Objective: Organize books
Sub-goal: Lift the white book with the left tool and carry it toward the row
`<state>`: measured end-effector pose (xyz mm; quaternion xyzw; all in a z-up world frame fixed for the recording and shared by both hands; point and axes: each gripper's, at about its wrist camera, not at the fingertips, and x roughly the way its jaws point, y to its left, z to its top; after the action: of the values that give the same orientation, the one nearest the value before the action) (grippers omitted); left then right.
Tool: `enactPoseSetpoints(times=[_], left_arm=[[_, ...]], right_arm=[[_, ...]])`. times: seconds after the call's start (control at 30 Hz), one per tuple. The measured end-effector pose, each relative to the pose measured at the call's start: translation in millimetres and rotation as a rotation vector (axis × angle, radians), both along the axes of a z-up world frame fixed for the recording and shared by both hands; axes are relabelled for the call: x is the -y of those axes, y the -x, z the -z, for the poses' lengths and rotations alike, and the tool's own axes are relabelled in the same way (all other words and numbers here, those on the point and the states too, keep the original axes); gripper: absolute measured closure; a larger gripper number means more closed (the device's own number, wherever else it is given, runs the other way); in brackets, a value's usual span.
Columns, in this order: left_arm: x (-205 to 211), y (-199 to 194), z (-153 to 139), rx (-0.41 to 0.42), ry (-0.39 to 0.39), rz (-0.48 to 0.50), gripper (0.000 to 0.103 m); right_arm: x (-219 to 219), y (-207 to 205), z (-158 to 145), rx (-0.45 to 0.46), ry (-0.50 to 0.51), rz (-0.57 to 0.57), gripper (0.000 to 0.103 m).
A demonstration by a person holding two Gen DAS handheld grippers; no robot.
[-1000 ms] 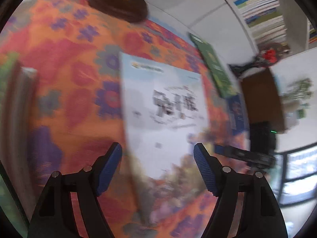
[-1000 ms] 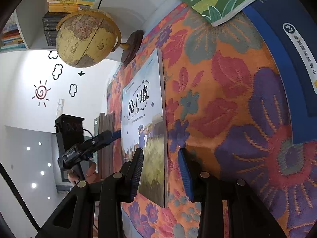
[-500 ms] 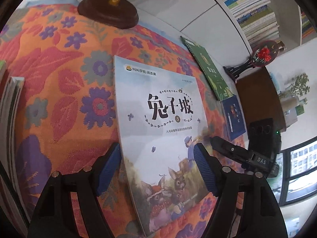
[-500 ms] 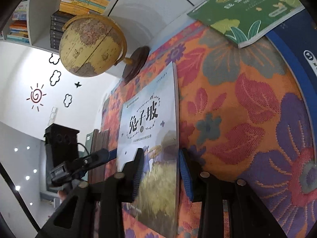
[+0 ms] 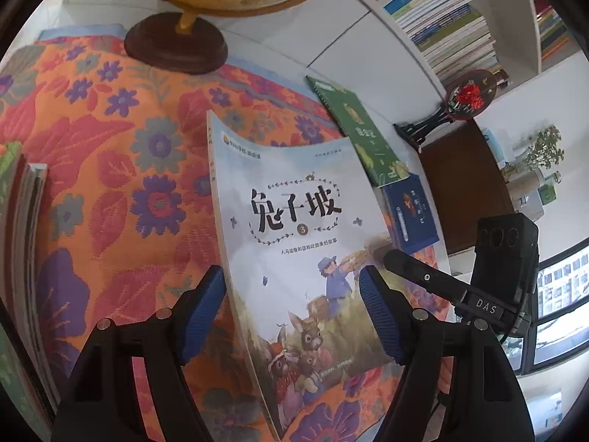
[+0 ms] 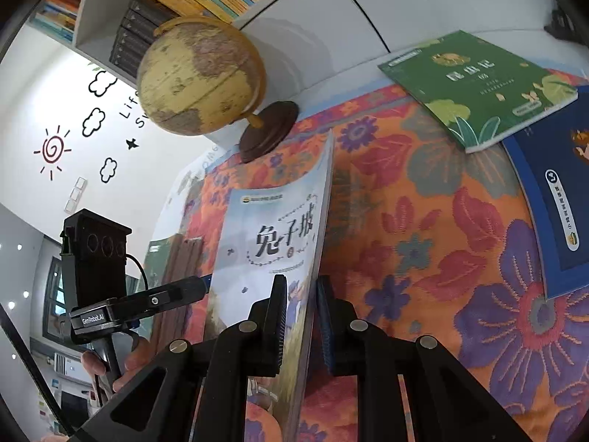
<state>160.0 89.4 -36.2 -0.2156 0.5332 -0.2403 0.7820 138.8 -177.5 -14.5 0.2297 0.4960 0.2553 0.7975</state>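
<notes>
A pale picture book [image 5: 294,221] with rabbits on its cover sits tilted on the floral cloth [image 5: 110,140], its right side raised. The right gripper [image 6: 300,324] is closing its jaws on the book's [image 6: 272,235] right edge, and both pads touch the cover. In the left wrist view, one of that gripper's fingers [image 5: 423,276] reaches in at the book's right edge. My left gripper [image 5: 292,313] hangs open over the book's lower half, one blue pad [image 5: 204,309] beside the spine. A green book [image 6: 475,84] and a dark blue book [image 6: 552,213] lie flat at the right.
A globe [image 6: 198,77] on a dark wooden base [image 5: 176,44] stands at the back of the cloth. Several books [image 5: 25,258] sit stacked at the left edge. Shelves full of books [image 5: 441,18] line the wall behind. A hand [image 6: 129,364] holds the left gripper.
The right jaws have narrowed onto the book's right edge and that side has lifted off the cloth. Both grippers have risen, so more of the globe and shelves shows.
</notes>
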Motion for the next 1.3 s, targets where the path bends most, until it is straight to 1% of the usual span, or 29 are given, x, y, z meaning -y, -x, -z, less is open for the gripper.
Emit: enactPoseSetpoints(times=[0.13,0.3,0.37,0.53,0.67,0.8,1.0,1.17,1.3], left_arm=[[-2,5,-15,0.040,0.016,0.004,0.031],[-3,9,-27,0.064,0.025,0.012,0.031],[-3,12,-33,0.079,0.011,0.015,0.031],[-8,18,-46,0.099,0.008,0.008,0.031],[-12,24,-59,0.131,-0.003,0.000,0.031],[-15,27,-69,0.141,-0.023,0.011,0.031],[-19,35,-88,0.179,-0.045,0.018,0.031],[-33,42,-100,0.198,-0.032,0.003,0.031],[-48,48,-107,0.207,-0.028,-0.011,0.031]], right_arm=[[-2,6,-15,0.034,-0.002,-0.002,0.086],[-1,13,-30,0.069,-0.008,0.002,0.086],[-2,15,-33,0.075,-0.007,-0.002,0.086],[-7,22,-42,0.098,0.005,-0.012,0.086],[-12,30,-54,0.126,-0.005,-0.023,0.086],[-15,37,-66,0.145,-0.027,-0.024,0.086],[-26,44,-87,0.177,-0.016,-0.029,0.086],[-41,51,-105,0.202,0.003,-0.045,0.086],[-55,55,-113,0.206,0.006,-0.054,0.086]])
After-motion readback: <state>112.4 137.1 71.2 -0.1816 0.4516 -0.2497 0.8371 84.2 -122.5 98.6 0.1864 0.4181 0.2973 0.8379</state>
